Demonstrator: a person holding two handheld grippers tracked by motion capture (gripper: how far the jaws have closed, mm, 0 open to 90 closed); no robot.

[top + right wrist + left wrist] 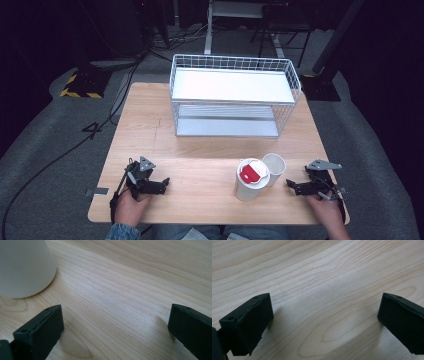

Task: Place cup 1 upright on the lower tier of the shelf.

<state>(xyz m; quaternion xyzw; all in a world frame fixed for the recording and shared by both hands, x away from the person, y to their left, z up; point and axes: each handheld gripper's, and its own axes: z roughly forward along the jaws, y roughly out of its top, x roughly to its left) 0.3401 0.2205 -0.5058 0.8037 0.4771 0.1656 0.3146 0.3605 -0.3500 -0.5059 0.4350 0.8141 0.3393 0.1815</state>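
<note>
the two cups sit near the front right of the table [150, 125]: a taller cup [248, 187] with a white lid and a red tab [251, 173] on top, and a smaller open cup [274, 167] touching it on its right, slightly further back. both stand upright, long axis straight up, the small one's mouth facing the ceiling and its body narrowing toward the base, which you can see in the right gripper view [23, 267].

the right gripper [298, 187] lies low on the wood just right of the small cup, jaws spread wide with nothing between them. the left gripper [159, 185] is well apart on the other side, also wide open and empty over bare wood.

my worry: the cups are pressed together, so sliding a jaw in from the side probably bumps the lidded one or tips the light empty one. a paper cup also crushes easily if squeezed hard near the rim. the wire rack [235, 97] at the back has a low gap under its shelf, so a tall cup could catch on it.
</note>
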